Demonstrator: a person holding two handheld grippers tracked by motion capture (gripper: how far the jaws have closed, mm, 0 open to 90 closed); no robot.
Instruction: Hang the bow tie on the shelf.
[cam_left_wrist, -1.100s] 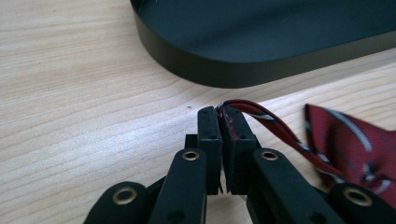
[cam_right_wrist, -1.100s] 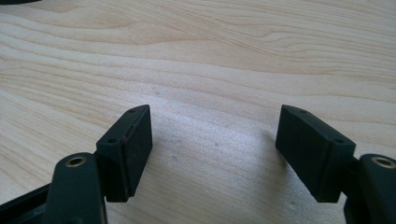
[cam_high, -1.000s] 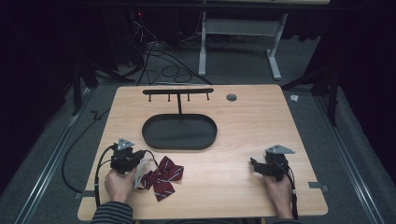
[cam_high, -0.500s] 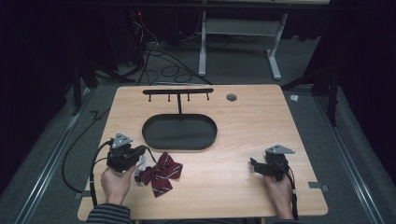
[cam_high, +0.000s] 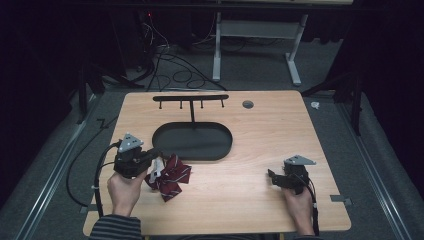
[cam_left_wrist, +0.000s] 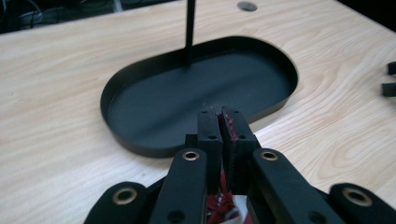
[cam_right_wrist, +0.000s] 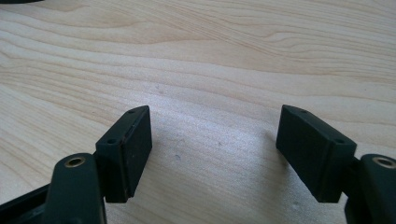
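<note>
At the near left of the wooden table (cam_high: 260, 125), the left gripper (cam_high: 150, 161) is clenched on a dark red bow tie (cam_high: 172, 176) with pale stripes. In the high view the person's left hand (cam_high: 123, 192), coming out of a striped sleeve (cam_high: 116, 229), holds the gripper with its grey three-cornered plate on top, and the bow tie hangs from the jaws at their right, its lower folds close to the tabletop or touching it; which of the two I cannot tell. A white piece of the tie sits right at the jaws. In the left gripper view the two black jaws (cam_left_wrist: 222, 122) stand pressed almost together, with a thin edge of red cloth pinched between them and more red and white fabric bunched lower down.

Just beyond the bow tie, nearer the middle of the table, lies a black oval tray (cam_high: 220, 150). A thin post rises from its far side and carries a black crossbar with small hooks (cam_high: 190, 98). Farther back and to the right, a small round grey hole (cam_high: 247, 104) is set into the tabletop.

Well apart, at the near right, the right hand (cam_high: 299, 205) holds the right gripper (cam_high: 273, 177) low over the bare wood. Its jaws stand wide apart, released, with nothing but tabletop between them in the right gripper view (cam_right_wrist: 215, 149).
</note>
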